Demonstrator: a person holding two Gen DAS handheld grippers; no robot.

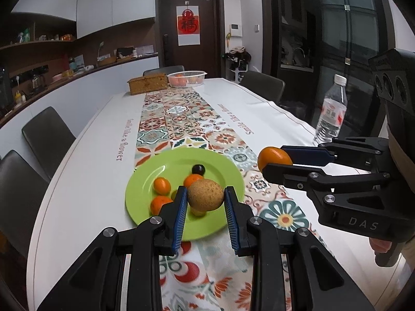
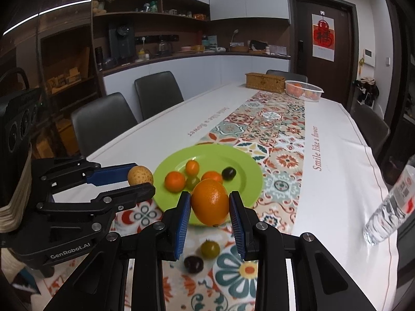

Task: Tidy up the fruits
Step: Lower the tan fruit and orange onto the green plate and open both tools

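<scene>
Left gripper (image 1: 206, 199) pinches the speckled tan round fruit (image 1: 205, 195); right gripper (image 2: 210, 204) pinches the large orange (image 2: 210, 202). Maintain grip; lower both slowly onto bare areas of the green plate (image 2: 246, 171).

A home's dining room joined to a kitchen counter; a long table (image 1: 85, 140) under a white cloth with a patterned runner (image 1: 181, 119) is lined with padded chairs (image 2: 158, 90); wall cabinets (image 1: 114, 2) and open shelves (image 2: 153, 15) hold jars and bottles; a kettle (image 2: 163, 46) and dispenser (image 2: 122, 41) stand on the counter (image 2: 197, 55); a red paper charm (image 1: 188, 24) hangs on the entry door (image 1: 189, 26).
</scene>
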